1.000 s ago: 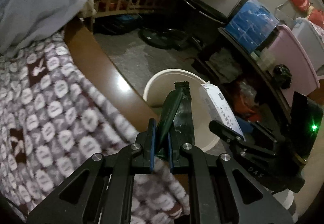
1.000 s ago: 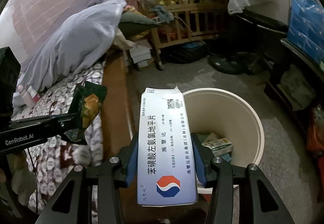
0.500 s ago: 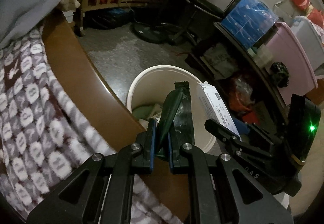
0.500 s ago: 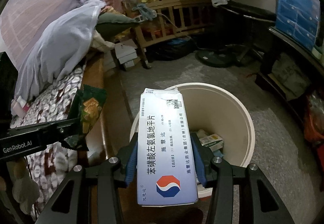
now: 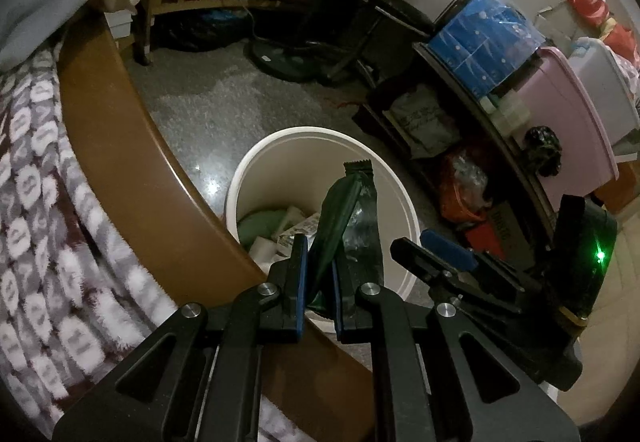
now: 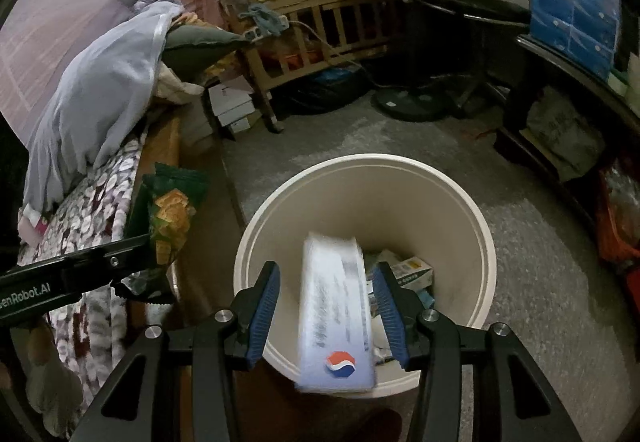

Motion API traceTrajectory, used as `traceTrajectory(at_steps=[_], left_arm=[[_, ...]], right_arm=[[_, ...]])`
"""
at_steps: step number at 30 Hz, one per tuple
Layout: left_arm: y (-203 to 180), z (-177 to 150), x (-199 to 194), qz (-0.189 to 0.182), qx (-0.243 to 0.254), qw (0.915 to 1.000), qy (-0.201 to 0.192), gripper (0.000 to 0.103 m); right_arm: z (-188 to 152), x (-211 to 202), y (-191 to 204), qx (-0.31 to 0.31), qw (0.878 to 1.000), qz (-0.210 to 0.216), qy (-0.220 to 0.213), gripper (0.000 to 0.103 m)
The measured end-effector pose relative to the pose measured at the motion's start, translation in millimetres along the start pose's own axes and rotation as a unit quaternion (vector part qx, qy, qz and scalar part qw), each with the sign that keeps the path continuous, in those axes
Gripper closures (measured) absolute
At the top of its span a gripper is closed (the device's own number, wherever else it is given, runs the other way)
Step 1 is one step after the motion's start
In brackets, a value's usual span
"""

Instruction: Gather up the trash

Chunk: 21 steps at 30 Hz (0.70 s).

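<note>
A white round trash bin (image 6: 476, 226) stands on the floor beside the bed and holds several bits of trash (image 6: 412, 270). My right gripper (image 6: 326, 306) is open right above it. A blurred white-and-blue medicine box (image 6: 336, 318) falls between its jaws, free of both pads. My left gripper (image 5: 318, 274) is shut on a dark green snack wrapper (image 5: 352, 214) and holds it over the near rim of the bin (image 5: 248, 166). The wrapper (image 6: 168, 210) and the left gripper also show at the left of the right wrist view. The right gripper (image 5: 436, 250) shows at the right of the left wrist view.
A brown wooden bed edge (image 5: 120, 146) with a patterned blanket (image 5: 44, 226) runs along the left. A wooden crib (image 6: 316, 18), a fan base (image 6: 416, 102) and a dark shelf with a blue pack (image 5: 484, 34) and pink tub (image 5: 576, 114) ring the grey floor.
My right gripper has opened and let go of the medicine box, which now drops toward the bin. Both grippers have moved over the bin. The left stays shut on the wrapper.
</note>
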<state>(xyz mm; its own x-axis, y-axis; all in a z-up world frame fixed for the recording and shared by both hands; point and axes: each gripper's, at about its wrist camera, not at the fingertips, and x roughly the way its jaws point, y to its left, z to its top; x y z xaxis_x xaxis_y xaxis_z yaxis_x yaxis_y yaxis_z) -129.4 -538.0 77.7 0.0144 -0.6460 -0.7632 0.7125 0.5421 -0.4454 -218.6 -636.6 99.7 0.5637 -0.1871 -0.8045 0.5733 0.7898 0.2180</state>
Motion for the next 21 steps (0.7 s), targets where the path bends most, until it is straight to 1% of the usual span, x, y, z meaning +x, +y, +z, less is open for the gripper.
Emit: traceTrajectory(at_steps=[5,6,7,8,9,10,12,16,19,21], left_arm=[[0,1,1,-0.011,0.001,0.9999,-0.002,0.093],[1,0,0,-0.015,0.001,0.9999,-0.002,0.088],[1,1,0,-0.02,0.0,0.9998,-0.002,0.079],[2,1,-1,-0.025,-0.002,0.9997,-0.003,0.074],[1,1,-1,-0.029,-0.003,0.9996,-0.005,0.062],[1,1,-2,-0.032,-0.006,0.9994,-0.008,0.052],[2,2,-3,-0.035,-0.011,0.9992,-0.015,0.048],[4,2,-4,-0.027,-0.012,0.9994,-0.019,0.046],[5,0,-9,-0.008,-0.008,0.9996,-0.028,0.046],[5,-2,-14,0.02,0.0,0.9992,-0.036,0.046]], right_arm=[[1,1,-6,0.009,1.0,-0.001,0.0,0.057],[1,0,-7,0.012,1.0,0.001,0.0,0.056],[1,0,-6,0.013,1.0,0.001,0.0,0.056],[1,0,-6,0.014,1.0,0.0,0.0,0.055],[1,-2,-6,0.014,1.0,0.0,-0.001,0.055],[1,-3,-7,0.013,1.0,0.001,-0.002,0.055],[1,-6,-7,0.012,1.0,-0.003,-0.006,0.055],[1,-12,-8,0.01,1.0,-0.014,-0.015,0.055],[0,-17,-8,0.009,1.0,-0.018,-0.023,0.055],[0,-19,-5,0.005,0.999,-0.022,-0.028,0.055]])
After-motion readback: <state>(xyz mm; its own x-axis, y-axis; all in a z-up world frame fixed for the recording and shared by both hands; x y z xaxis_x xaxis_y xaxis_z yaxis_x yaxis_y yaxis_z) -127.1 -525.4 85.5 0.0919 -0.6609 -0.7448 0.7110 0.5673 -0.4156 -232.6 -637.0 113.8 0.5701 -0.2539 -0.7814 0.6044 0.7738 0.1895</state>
